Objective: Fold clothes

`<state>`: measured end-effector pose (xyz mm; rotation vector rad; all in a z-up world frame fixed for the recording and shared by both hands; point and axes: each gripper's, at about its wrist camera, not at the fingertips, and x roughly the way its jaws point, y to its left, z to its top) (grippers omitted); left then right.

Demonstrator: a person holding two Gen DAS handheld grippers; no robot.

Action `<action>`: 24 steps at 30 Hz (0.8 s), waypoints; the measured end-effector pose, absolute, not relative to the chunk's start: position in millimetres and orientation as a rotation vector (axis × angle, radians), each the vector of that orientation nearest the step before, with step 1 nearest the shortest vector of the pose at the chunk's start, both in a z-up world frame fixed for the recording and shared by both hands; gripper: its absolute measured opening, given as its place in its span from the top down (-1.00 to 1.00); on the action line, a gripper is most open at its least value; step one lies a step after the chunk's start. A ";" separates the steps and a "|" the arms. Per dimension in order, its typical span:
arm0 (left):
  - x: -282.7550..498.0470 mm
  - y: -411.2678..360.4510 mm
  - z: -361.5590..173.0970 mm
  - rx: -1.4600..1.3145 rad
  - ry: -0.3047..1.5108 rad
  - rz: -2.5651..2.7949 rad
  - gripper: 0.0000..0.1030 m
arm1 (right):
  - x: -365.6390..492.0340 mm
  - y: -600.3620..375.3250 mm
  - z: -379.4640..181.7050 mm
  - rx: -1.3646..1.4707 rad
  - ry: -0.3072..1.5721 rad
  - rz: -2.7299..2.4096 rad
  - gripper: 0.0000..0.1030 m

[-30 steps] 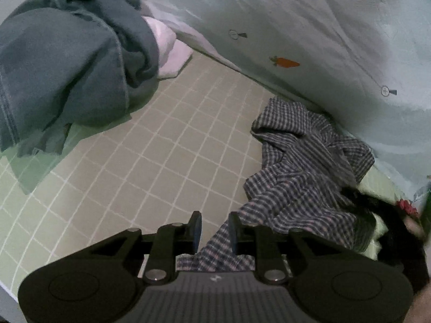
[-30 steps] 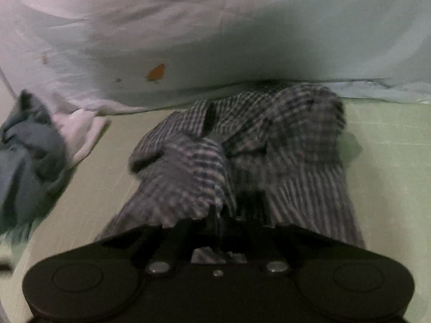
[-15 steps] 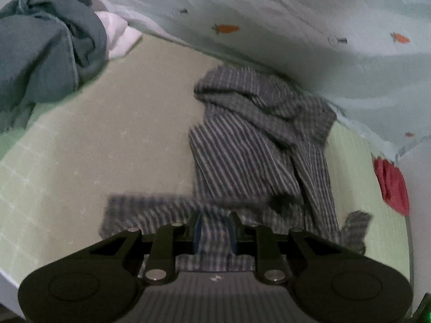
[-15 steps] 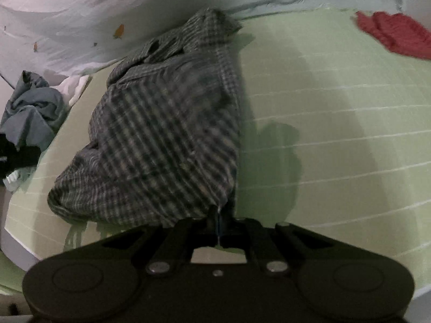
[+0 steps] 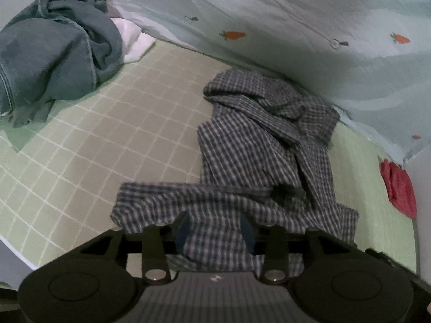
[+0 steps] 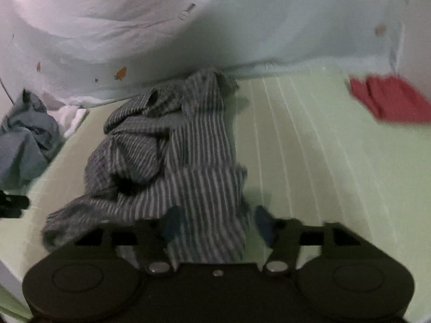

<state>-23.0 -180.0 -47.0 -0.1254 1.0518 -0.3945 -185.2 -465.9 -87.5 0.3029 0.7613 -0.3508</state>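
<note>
Shirt [image 5: 258, 145] now dropped flat on green mat [image 5: 107, 145], no longer clamped and lifted; left gripper [image 5: 214, 231] and right gripper [image 6: 215, 223] both opening, pads off cloth, near hem lying loose between each pair of jaws.

shirt [image 5: 258, 145] on bed [image 5: 113, 134], jeans [image 5: 51, 53] left

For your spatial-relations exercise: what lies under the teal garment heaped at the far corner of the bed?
A white cloth pokes out from under the teal garment, both on the green checked sheet. How far the white cloth extends underneath is hidden.
</note>
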 end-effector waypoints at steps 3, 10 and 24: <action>2.3 -183.5 -48.1 -0.151 1.055 -0.393 -0.26 | -151.4 -460.2 -83.4 0.187 0.752 -0.362 -0.62; 70.6 -209.3 -68.7 -0.160 1.111 -0.414 -0.57 | -60.3 -458.0 -89.7 0.009 0.768 -0.361 -0.87; 160.6 -256.9 -120.3 -0.191 1.189 -0.478 -0.46 | 73.6 -434.2 -151.7 -0.270 0.920 -0.091 0.12</action>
